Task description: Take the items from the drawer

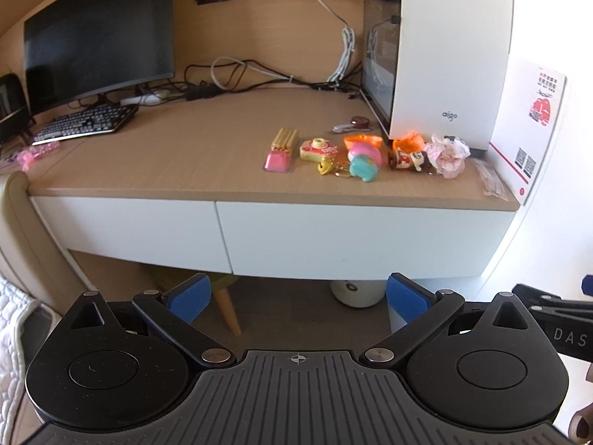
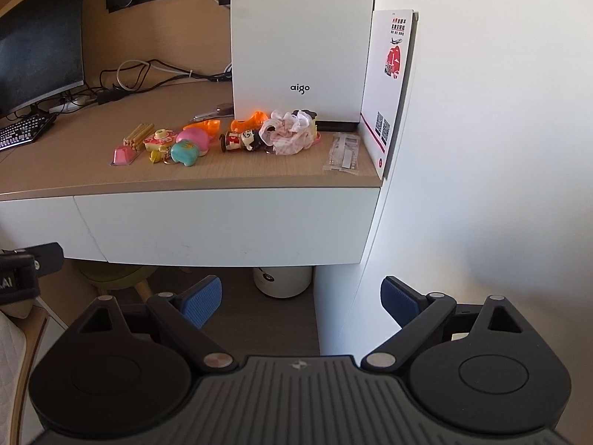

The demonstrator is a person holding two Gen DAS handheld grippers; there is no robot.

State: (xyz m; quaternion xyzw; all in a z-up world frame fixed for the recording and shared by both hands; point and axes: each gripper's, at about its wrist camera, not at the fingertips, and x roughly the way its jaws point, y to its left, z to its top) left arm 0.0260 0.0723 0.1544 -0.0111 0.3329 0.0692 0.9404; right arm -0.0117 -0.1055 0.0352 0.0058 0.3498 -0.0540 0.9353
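Both grippers are hanging in front of the desk (image 1: 185,163), well below its edge. The left gripper (image 1: 298,296) and the right gripper (image 2: 301,298) are each standing with jaws wide apart, holding nothing. The drawer (image 2: 222,226) is sitting closed. The toys (image 2: 185,144) are lying in a row on the desktop, in front of the white case (image 2: 300,37).

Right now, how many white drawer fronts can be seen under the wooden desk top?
2. The left white drawer front sits below the keyboard side; the right white drawer front sits below the toys. Both look shut. More may lie out of frame.
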